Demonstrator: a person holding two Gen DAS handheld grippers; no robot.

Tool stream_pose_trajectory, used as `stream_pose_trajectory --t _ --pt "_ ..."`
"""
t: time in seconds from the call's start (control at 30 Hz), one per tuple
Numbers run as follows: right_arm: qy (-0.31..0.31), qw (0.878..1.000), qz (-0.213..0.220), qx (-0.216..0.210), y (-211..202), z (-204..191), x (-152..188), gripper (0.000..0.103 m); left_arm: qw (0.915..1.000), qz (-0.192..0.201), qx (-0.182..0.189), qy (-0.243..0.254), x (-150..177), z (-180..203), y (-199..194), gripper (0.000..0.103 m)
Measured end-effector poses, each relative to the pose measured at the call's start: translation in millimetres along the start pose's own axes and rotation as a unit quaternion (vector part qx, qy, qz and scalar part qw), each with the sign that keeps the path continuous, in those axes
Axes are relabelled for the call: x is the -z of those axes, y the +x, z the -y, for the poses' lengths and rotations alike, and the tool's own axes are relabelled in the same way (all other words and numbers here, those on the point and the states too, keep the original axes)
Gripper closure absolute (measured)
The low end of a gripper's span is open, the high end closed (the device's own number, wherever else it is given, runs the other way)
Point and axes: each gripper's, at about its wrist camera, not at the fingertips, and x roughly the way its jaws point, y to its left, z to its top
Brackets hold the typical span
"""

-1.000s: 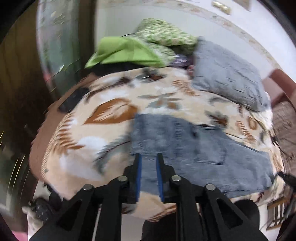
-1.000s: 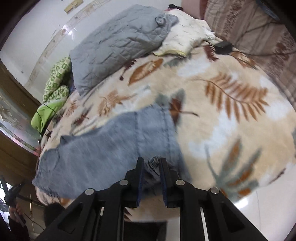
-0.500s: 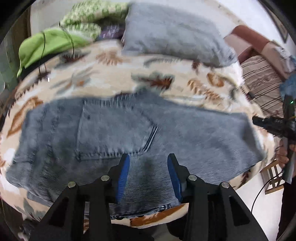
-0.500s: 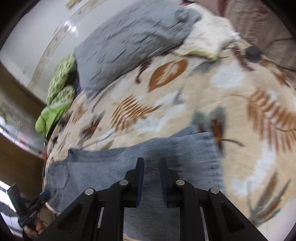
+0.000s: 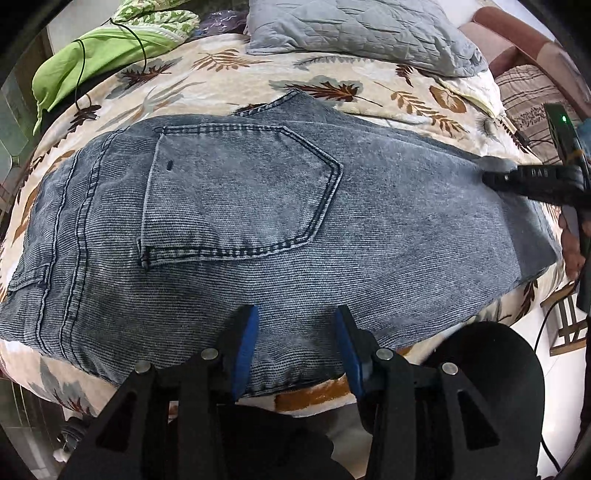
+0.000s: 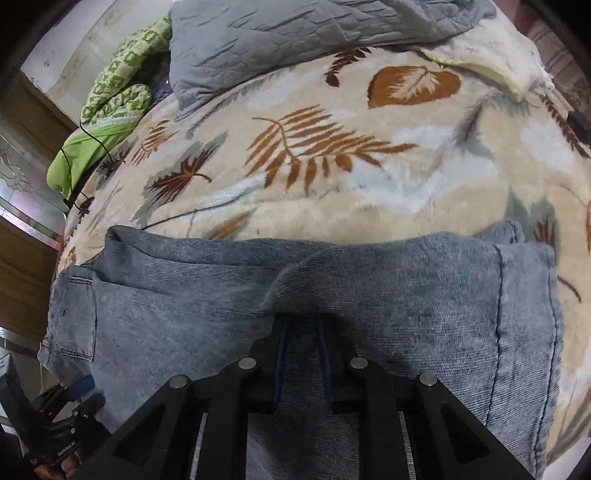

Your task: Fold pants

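The folded grey-blue denim pants [image 5: 258, 206] lay on the leaf-patterned bed blanket [image 6: 332, 166]; the left hand-held gripper [image 5: 295, 343], jaws just widened, hovered spread above them, while the right hand-held gripper [image 6: 301, 354] pinched their fabric.

Even, soft daylight; sharp centre, fisheye-warped edges, dark vignetted corners.

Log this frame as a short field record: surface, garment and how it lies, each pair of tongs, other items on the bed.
surface: bed with leaf-print blanket
garment: grey jeans, spread flat, back pocket facing up
left tongs: open above the jeans' near edge, nothing gripped
right tongs: nearly closed, pinching a ridge of jeans fabric
other items: grey pillow, green cloth
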Motion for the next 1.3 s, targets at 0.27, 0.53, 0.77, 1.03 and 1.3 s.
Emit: stream_pose_trajectory --t 0.27,0.53,0.77,1.03,1.3 --pt "-0.048 0.996 0.030 -0.064 -16.8 -42.8 -15.3 0.083 1.0000 0.005 -0.006 -0.002 -1.6 1.6 2.7 0.059" --pt "-0.058 0.991 0.002 -0.117 6.1 -75.8 -36.1 0.032 0.9999 0.012 0.002 -0.009 -0.3 -2.5 1.5 0.056" --pt "-0.094 0.988 -0.059 -0.109 32.3 -92.1 -49.5 0.032 0.9998 0.015 0.009 -0.004 -1.4 2.2 2.0 0.041" --pt "-0.188 0.972 -0.120 -0.071 59.7 -122.0 -57.3 0.037 0.9998 0.017 0.013 -0.002 -2.3 3.0 1.9 0.038" --pt "-0.243 0.953 -0.167 -0.067 79.1 -141.6 -66.1 0.039 0.9996 0.018 0.021 -0.005 -2.7 -1.5 1.8 0.036"
